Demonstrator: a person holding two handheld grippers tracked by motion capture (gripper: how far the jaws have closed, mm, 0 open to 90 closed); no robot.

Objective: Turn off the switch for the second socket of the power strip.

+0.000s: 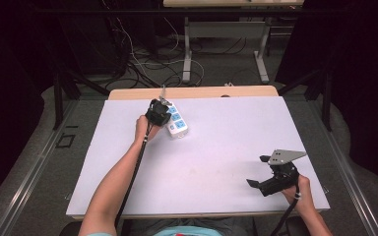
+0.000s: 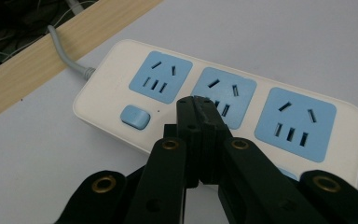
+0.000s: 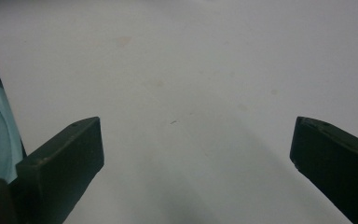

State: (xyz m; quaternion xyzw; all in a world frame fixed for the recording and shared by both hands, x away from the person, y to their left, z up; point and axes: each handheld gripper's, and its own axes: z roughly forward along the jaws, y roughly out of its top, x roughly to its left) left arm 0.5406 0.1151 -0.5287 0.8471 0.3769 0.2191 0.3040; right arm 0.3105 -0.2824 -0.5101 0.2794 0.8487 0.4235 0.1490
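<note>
High view overhead, facing forward-down; left gripper view close on power strip (image 2: 223, 109), shared with high view

Power strip (image 2: 121, 93): smooth white plastic casing looking faintly glossy, with matt light-blue plastic socket faces and a matt blue plastic switch (image 2: 134, 116).
Power strip cable (image 2: 60, 49): grey rubbery sheath, looking smooth and dull.
Left gripper (image 2: 196, 103): matt black plastic jaws lying pressed together, showing fine ridges at the tips, with shiny brass-coloured metal rings sitting in the arms.
Right gripper (image 3: 196, 144): matt black plastic jaws standing wide apart, looking slightly grainy.
Grey plate (image 1: 285, 156): flat, dull metal-looking sheet sitting on the right gripper.
Table cover (image 1: 226, 142): pale matt sheet, looking smooth, showing faint smudges.
Table edge (image 2: 32, 65): light wood, looking satin-smooth.
</note>
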